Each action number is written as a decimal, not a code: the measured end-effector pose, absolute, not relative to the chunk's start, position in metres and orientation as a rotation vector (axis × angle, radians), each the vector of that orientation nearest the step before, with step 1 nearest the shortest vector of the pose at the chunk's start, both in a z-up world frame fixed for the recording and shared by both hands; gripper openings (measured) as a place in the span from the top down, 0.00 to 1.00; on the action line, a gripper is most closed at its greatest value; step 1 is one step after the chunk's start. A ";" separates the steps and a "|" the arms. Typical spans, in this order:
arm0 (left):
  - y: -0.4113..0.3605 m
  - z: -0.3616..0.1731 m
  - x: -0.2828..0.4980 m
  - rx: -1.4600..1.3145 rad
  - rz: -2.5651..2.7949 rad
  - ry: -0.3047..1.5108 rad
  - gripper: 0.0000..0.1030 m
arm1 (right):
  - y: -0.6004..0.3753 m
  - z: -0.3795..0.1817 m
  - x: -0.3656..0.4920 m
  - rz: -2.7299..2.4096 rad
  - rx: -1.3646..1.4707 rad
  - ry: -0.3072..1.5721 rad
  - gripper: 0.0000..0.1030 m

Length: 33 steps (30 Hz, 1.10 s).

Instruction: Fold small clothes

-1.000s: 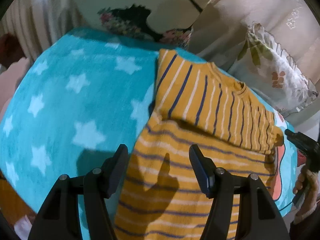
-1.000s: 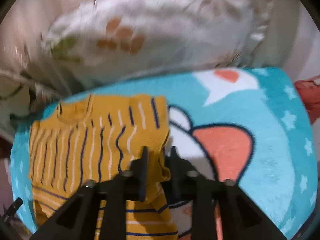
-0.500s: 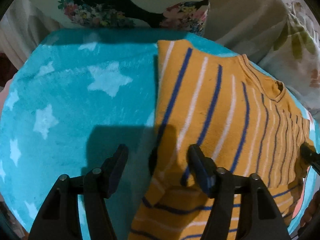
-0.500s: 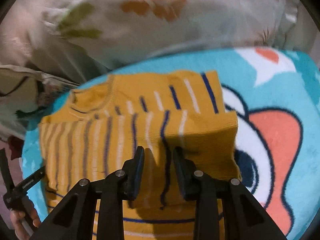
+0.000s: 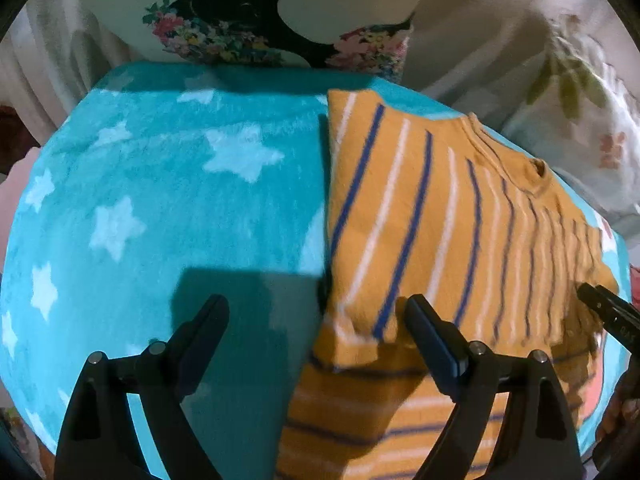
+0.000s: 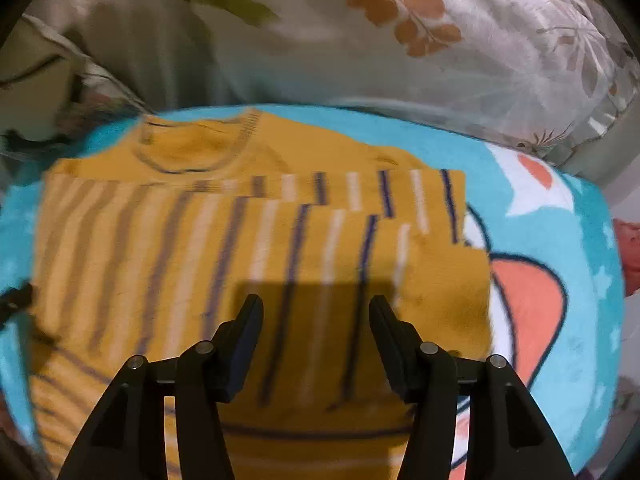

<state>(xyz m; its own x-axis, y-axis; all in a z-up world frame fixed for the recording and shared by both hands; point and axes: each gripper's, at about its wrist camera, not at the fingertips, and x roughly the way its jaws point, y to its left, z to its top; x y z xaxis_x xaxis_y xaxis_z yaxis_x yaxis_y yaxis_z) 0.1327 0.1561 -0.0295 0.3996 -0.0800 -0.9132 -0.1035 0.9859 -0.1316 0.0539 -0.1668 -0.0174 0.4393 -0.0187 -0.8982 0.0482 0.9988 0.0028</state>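
A small mustard-yellow sweater with blue and white stripes point(image 5: 432, 220) lies on a turquoise star blanket point(image 5: 180, 200), its sleeves folded across the chest. My left gripper point(image 5: 316, 320) is open and empty, hovering over the sweater's left edge where a folded sleeve cuff ends. In the right wrist view the same sweater point(image 6: 224, 248) fills the middle, neckline at the far side. My right gripper point(image 6: 316, 316) is open and empty just above the folded sleeve. The right gripper's tip also shows in the left wrist view point(image 5: 604, 312) at the sweater's right side.
The blanket carries an orange and white cartoon print point(image 6: 528, 304) at the right. A pale leaf-print pillow point(image 6: 400, 40) lies behind the sweater. A cushion with a dark floral figure point(image 5: 248, 28) stands at the far edge.
My right gripper has opened, letting go of the sleeve it carried across the chest; the sleeve now lies flat. My left gripper has moved forward along the sweater's left edge, still open.
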 end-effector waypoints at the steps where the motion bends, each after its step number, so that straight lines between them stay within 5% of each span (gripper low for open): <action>1: 0.157 -0.031 0.126 -0.186 -0.003 1.169 0.16 | -0.162 -0.014 0.042 -0.029 0.035 1.102 0.43; 4: 0.158 -0.040 0.107 -0.201 -0.039 1.219 0.32 | -0.148 -0.017 0.013 -0.019 -0.016 1.105 0.43; 8: 0.156 -0.041 0.082 -0.180 -0.080 1.218 0.37 | -0.138 -0.042 -0.028 -0.008 -0.105 1.176 0.43; 16: 0.155 -0.044 0.015 -0.108 -0.099 1.220 0.37 | -0.173 -0.050 -0.093 0.029 0.044 1.202 0.32; 33: 0.152 -0.044 -0.118 -0.307 -0.106 1.166 0.37 | -0.202 -0.059 -0.218 0.311 0.047 1.254 0.25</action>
